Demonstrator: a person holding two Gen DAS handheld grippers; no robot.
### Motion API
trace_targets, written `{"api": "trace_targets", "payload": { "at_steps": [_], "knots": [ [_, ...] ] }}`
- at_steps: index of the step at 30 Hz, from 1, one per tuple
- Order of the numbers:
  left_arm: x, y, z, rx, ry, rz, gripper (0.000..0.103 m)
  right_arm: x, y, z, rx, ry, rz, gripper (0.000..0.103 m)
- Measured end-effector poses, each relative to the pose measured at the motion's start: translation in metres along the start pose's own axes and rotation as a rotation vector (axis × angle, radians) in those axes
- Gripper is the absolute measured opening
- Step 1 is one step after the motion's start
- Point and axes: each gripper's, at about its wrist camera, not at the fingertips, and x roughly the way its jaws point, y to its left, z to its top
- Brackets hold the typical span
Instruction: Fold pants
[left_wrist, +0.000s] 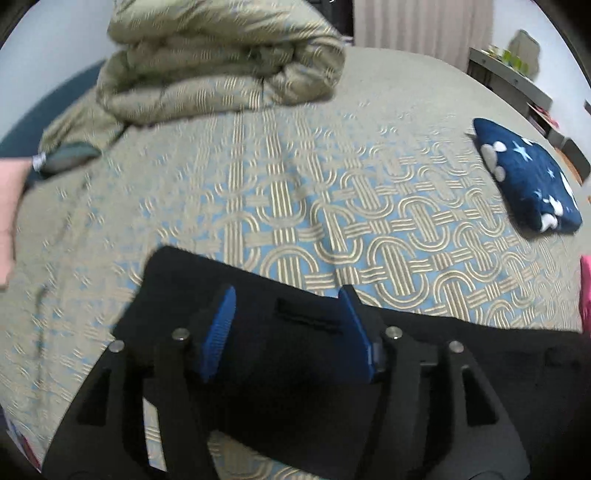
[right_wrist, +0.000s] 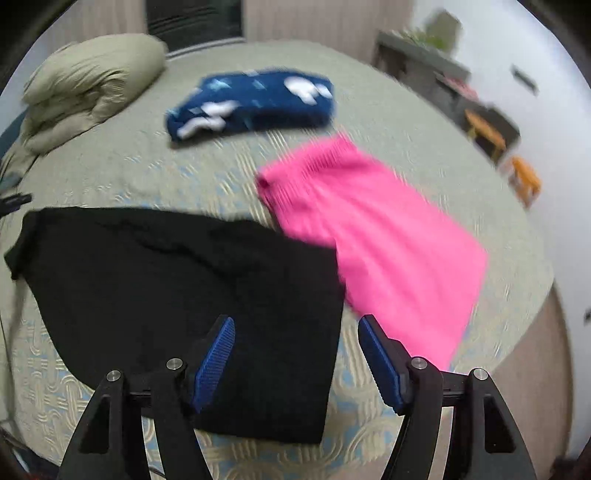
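Observation:
Black pants lie folded flat on the patterned bedspread; they also show in the left wrist view. My left gripper is open, its blue pads just above the pants' near-left part, over a belt loop. My right gripper is open over the right edge of the black pants, holding nothing. The view is motion-blurred.
Folded pink pants lie right of the black ones. A folded navy garment with white stars lies farther back. A rolled olive duvet sits at the back left. Shelves stand beyond the bed's right edge.

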Motion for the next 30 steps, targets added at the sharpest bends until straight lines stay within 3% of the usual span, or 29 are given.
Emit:
{"api": "trace_targets", "payload": {
  "at_steps": [4,7,11,15,16,18,20,22,25,30],
  "knots": [
    [-0.024,0.031,-0.001,0.017,-0.059,0.038,0.075,-0.004,0.022,-0.007,-0.026,-0.063,0.035,0.071],
    [-0.030,0.068,-0.014,0.012,-0.076,0.097,0.077,-0.009,0.063,-0.001,-0.131,-0.117,0.085,0.071],
    [-0.015,0.118,-0.040,-0.043,-0.031,0.115,0.077,-0.001,0.151,0.021,-0.321,-0.165,0.223,0.071],
    [0.005,0.158,-0.080,-0.091,0.033,0.061,0.077,0.015,0.253,0.043,-0.502,-0.183,0.332,0.071],
    [0.011,0.164,-0.092,-0.097,0.019,0.003,0.077,0.020,0.288,0.048,-0.566,-0.177,0.365,0.071],
    [0.024,0.171,-0.114,-0.079,0.044,0.018,0.077,0.026,0.342,0.046,-0.662,-0.174,0.401,0.069],
    [0.037,0.179,-0.130,-0.055,0.058,0.050,0.077,0.031,0.396,0.039,-0.780,-0.233,0.374,0.067],
    [0.044,0.183,-0.140,-0.037,0.051,0.070,0.077,0.035,0.456,0.022,-0.948,-0.360,0.310,0.067],
    [0.051,0.194,-0.148,-0.026,0.029,0.059,0.077,0.047,0.519,-0.011,-1.183,-0.493,0.284,0.067],
    [0.061,0.210,-0.150,-0.050,-0.019,-0.002,0.077,0.071,0.579,-0.051,-1.415,-0.618,0.272,0.061]
  ]
}}
